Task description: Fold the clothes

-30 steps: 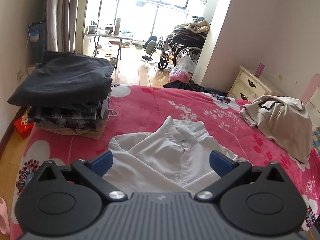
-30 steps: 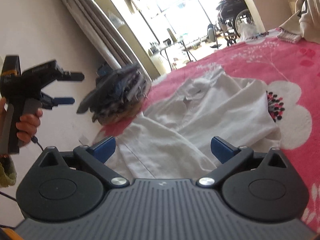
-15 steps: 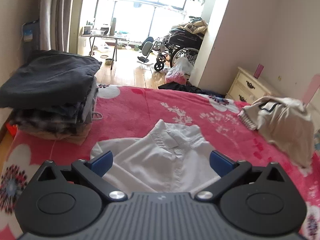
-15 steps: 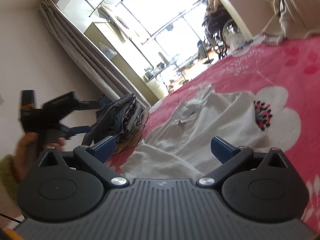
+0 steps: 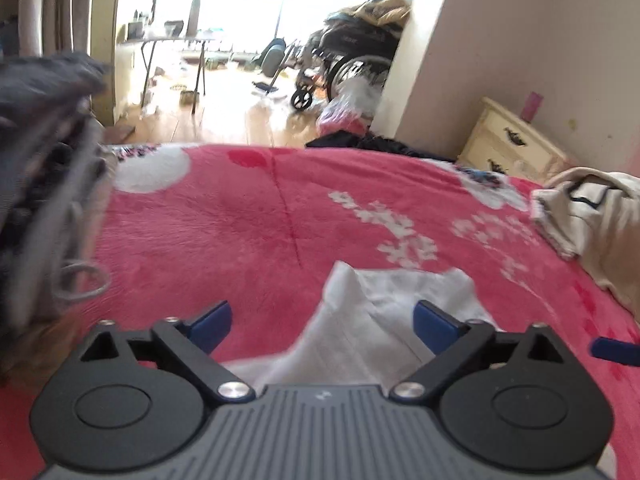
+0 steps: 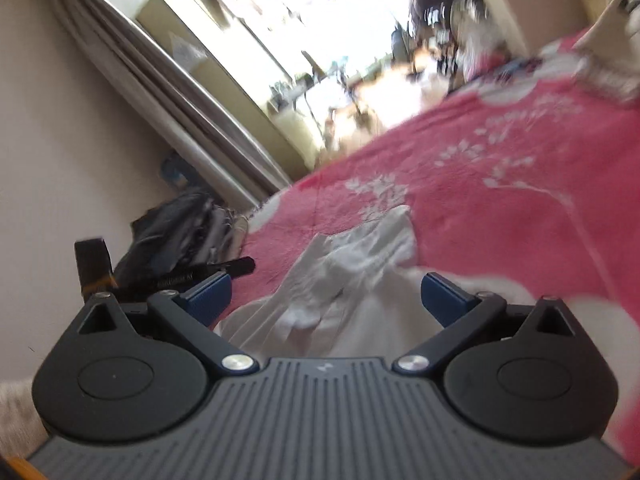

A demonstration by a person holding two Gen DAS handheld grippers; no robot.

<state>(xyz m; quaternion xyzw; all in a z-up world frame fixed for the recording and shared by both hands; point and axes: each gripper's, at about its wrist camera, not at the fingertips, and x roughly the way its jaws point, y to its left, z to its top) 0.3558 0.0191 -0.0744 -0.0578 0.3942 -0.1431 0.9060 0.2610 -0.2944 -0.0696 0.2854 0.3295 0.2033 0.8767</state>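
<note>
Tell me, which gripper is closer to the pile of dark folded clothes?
Left. The left gripper sits right beside the pile, jaws closing with the edge of the white shirt between them; the right gripper is farther off, across the white shirt.

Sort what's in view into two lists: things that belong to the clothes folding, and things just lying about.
Part of the job:
- white shirt, spread on the red blanket
- stack of folded clothes
- beige garment, not yet folded
- left gripper, jaws closing, nothing gripped
- right gripper, open

Just lying about:
- wheelchair
- nightstand
- folding table
- curtain
</note>
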